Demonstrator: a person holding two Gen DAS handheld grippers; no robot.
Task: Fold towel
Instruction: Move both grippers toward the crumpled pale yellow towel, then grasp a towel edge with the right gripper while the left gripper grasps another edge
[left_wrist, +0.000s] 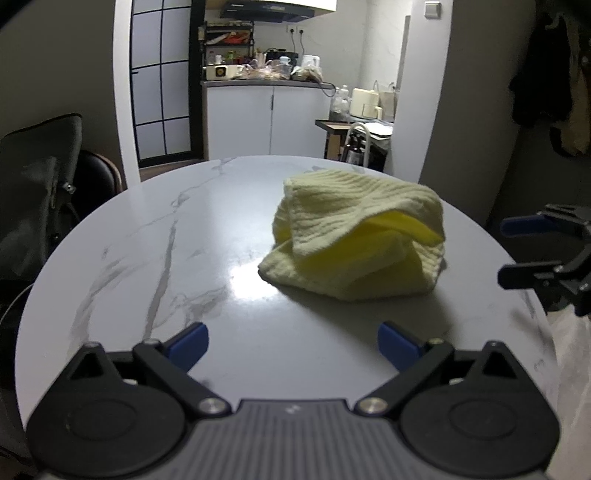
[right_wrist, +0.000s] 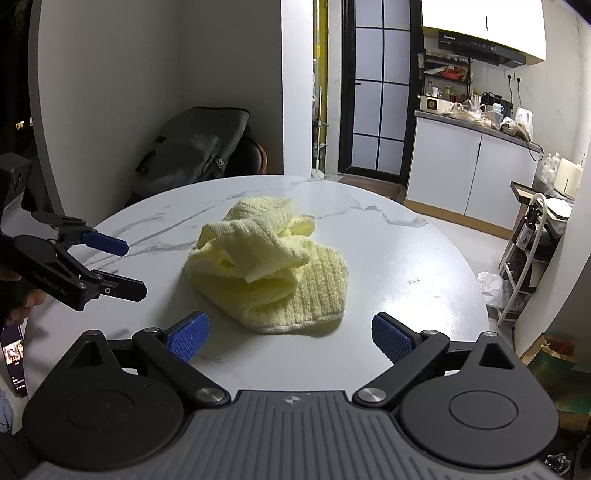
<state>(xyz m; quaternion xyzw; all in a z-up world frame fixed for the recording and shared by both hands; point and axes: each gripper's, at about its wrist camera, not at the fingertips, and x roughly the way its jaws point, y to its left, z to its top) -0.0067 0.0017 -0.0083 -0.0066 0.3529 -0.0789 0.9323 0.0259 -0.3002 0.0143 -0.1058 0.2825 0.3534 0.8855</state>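
A pale yellow towel (left_wrist: 354, 236) lies crumpled in a heap on the round white marble table (left_wrist: 166, 240); it also shows in the right wrist view (right_wrist: 269, 266). My left gripper (left_wrist: 293, 345) is open and empty, above the table a little short of the towel; it also shows in the right wrist view (right_wrist: 127, 267) at the left of the towel. My right gripper (right_wrist: 290, 334) is open and empty, just in front of the towel's near edge; it also shows in the left wrist view (left_wrist: 509, 254) at the right table edge.
A dark bag (right_wrist: 192, 151) rests on a chair at the far left side of the table (right_wrist: 406, 266). White kitchen cabinets (left_wrist: 266, 122) and a metal rack (right_wrist: 528, 251) stand beyond the table. A phone (right_wrist: 13, 362) lies at the left edge.
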